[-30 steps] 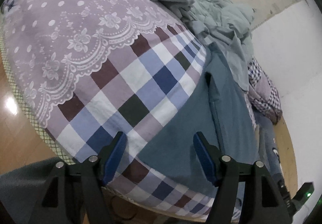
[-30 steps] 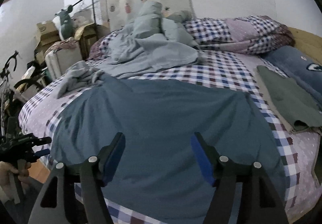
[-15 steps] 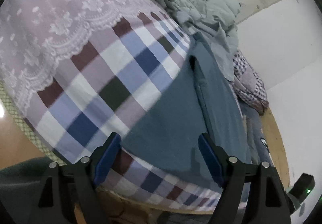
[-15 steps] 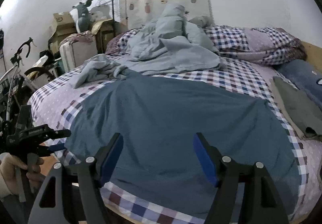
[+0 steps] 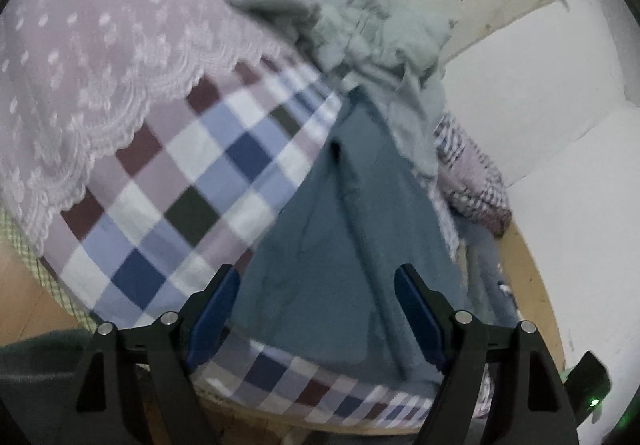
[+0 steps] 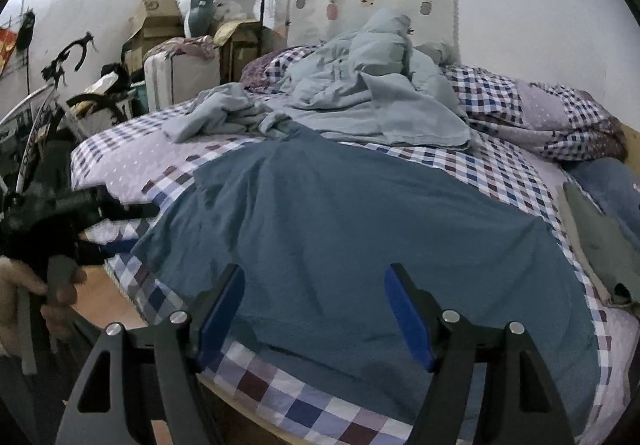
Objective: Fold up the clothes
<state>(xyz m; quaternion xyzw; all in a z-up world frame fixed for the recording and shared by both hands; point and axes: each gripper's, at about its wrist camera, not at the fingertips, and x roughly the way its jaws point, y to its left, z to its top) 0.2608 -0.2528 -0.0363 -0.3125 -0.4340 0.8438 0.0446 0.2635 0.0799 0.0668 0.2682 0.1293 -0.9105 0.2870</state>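
A teal-blue garment lies spread flat on the checked bed sheet, its hem near the bed's front edge. My right gripper hovers open over that hem, nothing between its blue pads. From the side, the left wrist view shows the same garment with my left gripper open just above its near corner. In the right wrist view the left gripper appears at the far left, held in a person's hand beside the bed.
A crumpled pale grey-green heap of clothes lies at the back of the bed. A folded dark green garment sits at the right edge by a blue pillow. A bicycle, boxes and a suitcase stand at the left.
Both grippers have moved closer to the bed and the blue garment's near edge; the left gripper swung right toward its corner. Both stayed open.
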